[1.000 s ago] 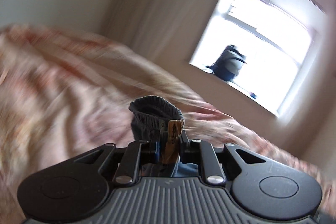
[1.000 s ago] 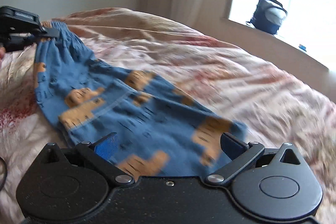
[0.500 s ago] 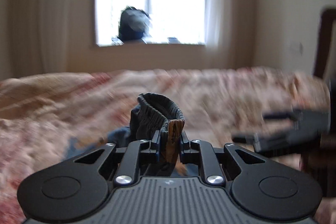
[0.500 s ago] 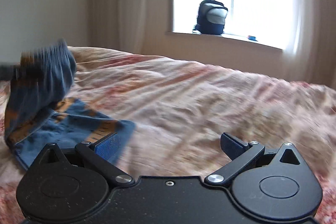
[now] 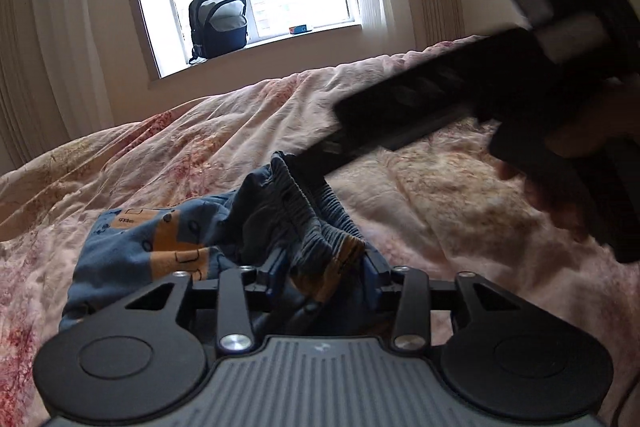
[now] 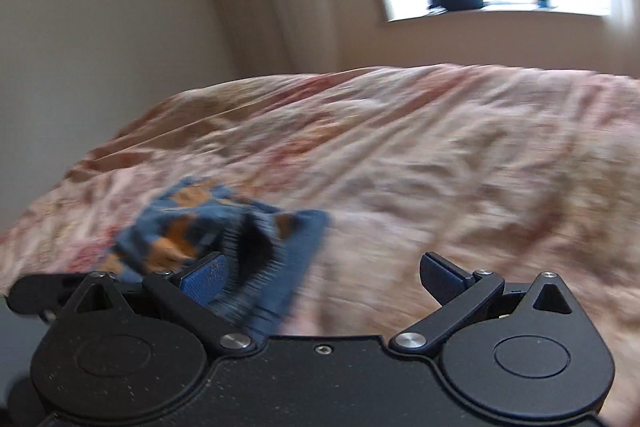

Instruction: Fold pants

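Note:
The blue pants with orange patches (image 5: 160,247) lie bunched on the bed. Their dark elastic waistband (image 5: 316,227) rises between the fingers of my left gripper (image 5: 324,267), whose jaws stand a little apart around it. My right gripper (image 6: 324,275) is open. The waistband (image 6: 256,259) lies by its left finger (image 6: 204,271), not clamped. In the left wrist view the right gripper (image 5: 500,99) crosses from the upper right, and its tip reaches the waistband.
The bed cover (image 5: 420,219) is pink and floral, rumpled all over. A window with a dark backpack (image 5: 218,23) on the sill stands behind the bed. Curtains hang at both sides. A plain wall (image 6: 80,47) is at the left.
My left gripper has lowered the waistband onto the bed and its jaws have parted. My right gripper has swung over to the waistband. The pants now lie folded in a heap.

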`<state>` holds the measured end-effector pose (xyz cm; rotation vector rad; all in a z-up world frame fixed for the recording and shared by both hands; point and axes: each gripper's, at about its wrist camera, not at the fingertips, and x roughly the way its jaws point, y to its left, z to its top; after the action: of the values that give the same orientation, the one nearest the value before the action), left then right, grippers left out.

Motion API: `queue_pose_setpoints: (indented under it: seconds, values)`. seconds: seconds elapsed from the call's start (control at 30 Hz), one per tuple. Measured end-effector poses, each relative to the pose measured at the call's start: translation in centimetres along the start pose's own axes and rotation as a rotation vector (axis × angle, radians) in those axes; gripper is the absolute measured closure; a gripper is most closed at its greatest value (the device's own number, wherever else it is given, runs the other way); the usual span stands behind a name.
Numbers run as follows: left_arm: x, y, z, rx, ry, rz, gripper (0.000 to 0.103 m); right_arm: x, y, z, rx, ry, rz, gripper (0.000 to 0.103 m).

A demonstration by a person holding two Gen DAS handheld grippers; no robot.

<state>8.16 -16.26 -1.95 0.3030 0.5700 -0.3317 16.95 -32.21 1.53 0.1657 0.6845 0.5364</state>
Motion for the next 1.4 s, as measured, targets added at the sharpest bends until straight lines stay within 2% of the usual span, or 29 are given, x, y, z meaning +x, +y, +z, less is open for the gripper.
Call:
queue_pose_setpoints:
  seconds: [0.13,0.2,0.27,0.33,0.37,0.4,0.47,0.53,0.63,0.73,0.83,0.87,0.9,0.97,1.0,1.03,1.07,1.1,1.2,1.27,1.3,1.33,1.37,1.4]
  values:
    - [-0.1,-0.2,-0.3,0.002,0.016,0.005,0.059,1.1,1.0,0.9,-0.012,0.009,0.065,0.002]
    - [-0.1,-0.1,-0.3,0.004,0.017,0.014,0.069,1.6,1.2,1.1,-0.009,0.018,0.083,0.016]
    - [0.0,0.0,-0.1,0.003,0.018,0.013,0.073,1.9,1.2,1.1,-0.003,0.028,0.095,0.027]
    - [0.0,-0.1,-0.1,0.005,0.019,0.013,0.081,2.2,1.2,1.0,0.000,0.037,0.101,0.044]
    - [-0.1,-0.1,-0.1,0.009,0.017,0.022,0.090,2.3,1.2,0.9,0.002,0.042,0.099,0.060]
    - [-0.2,-0.2,-0.1,0.016,0.012,0.030,0.094,2.5,1.2,0.8,-0.001,0.044,0.082,0.073]
    - [-0.4,-0.1,0.0,0.023,0.003,0.022,0.095,2.3,1.2,0.7,-0.011,0.046,0.061,0.091]
    - [-0.8,0.1,0.2,0.015,-0.003,0.005,0.096,1.5,1.2,0.6,0.002,0.020,0.068,0.093]
    - [-0.8,-0.3,0.1,0.028,0.011,-0.009,0.096,0.8,1.3,0.4,-0.003,0.016,0.047,0.093]
    - [-0.2,-0.8,-0.6,0.063,0.038,-0.009,0.095,1.4,0.7,-0.5,0.023,0.054,0.022,0.093]
    - [-0.7,-0.2,-0.5,0.043,0.041,-0.036,0.087,1.7,0.5,-1.1,0.045,0.061,0.004,0.087]
    - [-1.1,0.3,-0.4,0.027,0.038,-0.052,0.075,1.5,0.6,-1.1,0.043,0.058,-0.004,0.078]
    - [-1.5,0.9,-0.3,0.010,0.037,-0.069,0.058,1.2,0.7,-1.0,0.037,0.051,-0.015,0.069]
    - [-2.4,2.4,-0.3,-0.043,0.024,-0.083,0.042,0.4,0.9,-0.9,0.021,0.029,-0.033,0.054]
    - [-2.9,3.3,-0.4,-0.073,0.021,-0.091,0.039,0.2,1.1,-0.7,0.011,0.023,-0.039,0.045]
    - [-3.4,4.4,-0.5,-0.104,0.025,-0.097,0.038,0.0,1.4,-0.5,-0.001,0.020,-0.049,0.040]
    - [-3.8,5.4,-0.6,-0.140,0.029,-0.088,0.032,-0.1,1.8,-0.3,-0.015,0.021,-0.060,0.032]
    - [-4.4,6.6,-0.8,-0.184,0.026,-0.063,0.023,0.0,2.2,-0.2,-0.031,0.021,-0.067,0.026]
    - [-6.3,10.0,-1.7,-0.326,-0.022,0.057,0.008,0.4,4.0,-0.1,-0.093,0.039,-0.090,0.013]
    - [-7.0,12.0,-2.4,-0.408,-0.025,0.142,0.007,1.0,5.3,-0.6,-0.143,0.080,-0.131,0.008]
    - [-7.0,13.1,-2.8,-0.457,-0.009,0.165,0.010,1.4,5.9,-1.3,-0.174,0.109,-0.166,0.007]
    - [-6.7,14.3,-3.3,-0.519,0.015,0.162,0.013,1.8,6.2,-2.1,-0.213,0.145,-0.208,0.007]
    - [-6.4,15.6,-3.9,-0.592,0.038,0.137,0.022,2.1,6.5,-2.9,-0.253,0.172,-0.239,0.006]
    - [-6.0,17.0,-4.4,-0.669,0.056,0.104,0.025,1.9,6.6,-3.6,-0.275,0.174,-0.237,0.005]
